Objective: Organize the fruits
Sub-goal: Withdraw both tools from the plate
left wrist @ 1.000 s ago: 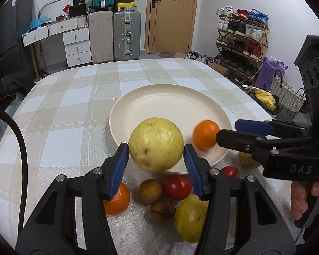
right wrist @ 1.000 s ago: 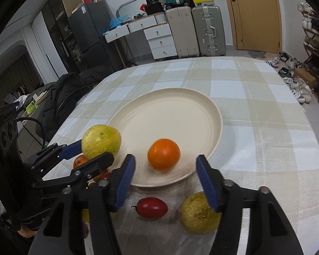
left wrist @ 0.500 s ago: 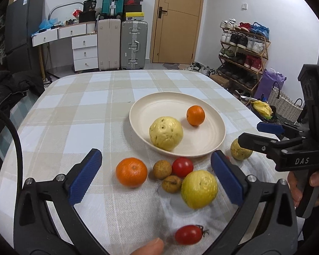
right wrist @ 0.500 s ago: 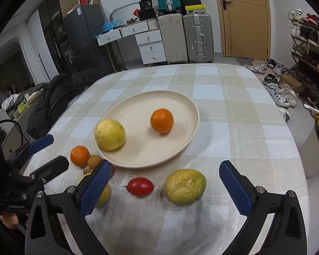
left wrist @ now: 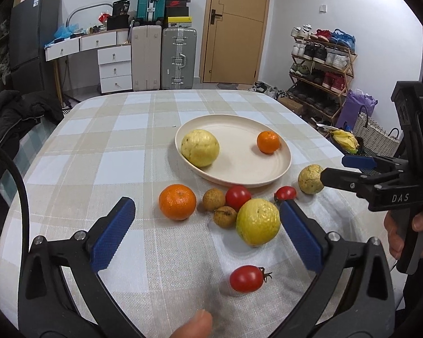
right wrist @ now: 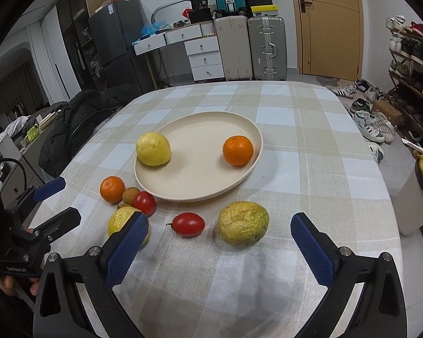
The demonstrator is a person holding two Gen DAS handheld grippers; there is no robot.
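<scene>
Left wrist view has the left gripper (left wrist: 208,235) held low over the table (left wrist: 104,152), fingers spread wide and empty; a yellow fruit (left wrist: 258,222) sits just inside the right finger, a tomato (left wrist: 246,278) between the fingers. Right gripper (right wrist: 218,249) likewise gapes wide with nothing held, a wrinkled yellow fruit (right wrist: 243,223) just ahead between its fingers. Beyond both, the plate (right wrist: 183,191) carries 2 fruits. A fingertip is cut off at the left view's bottom edge.
</scene>
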